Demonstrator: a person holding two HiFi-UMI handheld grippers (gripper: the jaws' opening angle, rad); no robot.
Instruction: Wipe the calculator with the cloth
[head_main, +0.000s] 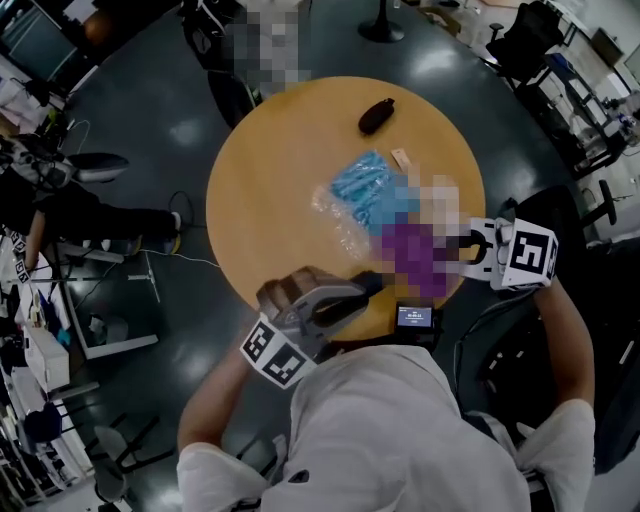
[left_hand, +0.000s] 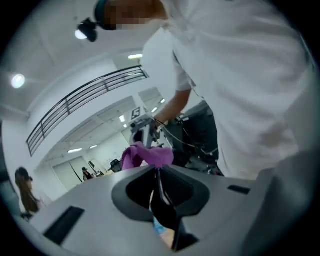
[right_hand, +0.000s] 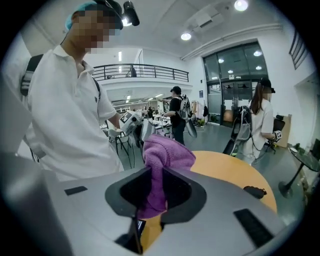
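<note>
The cloth (right_hand: 165, 155) is purple and fluffy, bunched into a wad and pinched between the jaws of the right gripper (right_hand: 154, 192), its rounded top standing up past them. From the head view it sits over the lower right part of the round wooden surface (head_main: 270, 190). The calculator (left_hand: 165, 207) shows only as a thin dark slab, edge-on, clamped in the left gripper (left_hand: 161, 187), with the cloth just beyond its far end.

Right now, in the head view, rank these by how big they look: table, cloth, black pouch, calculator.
1. table
2. cloth
3. black pouch and calculator: they look about alike. The calculator is at the near edge, closer to the camera, so I won't rank these two.
</note>
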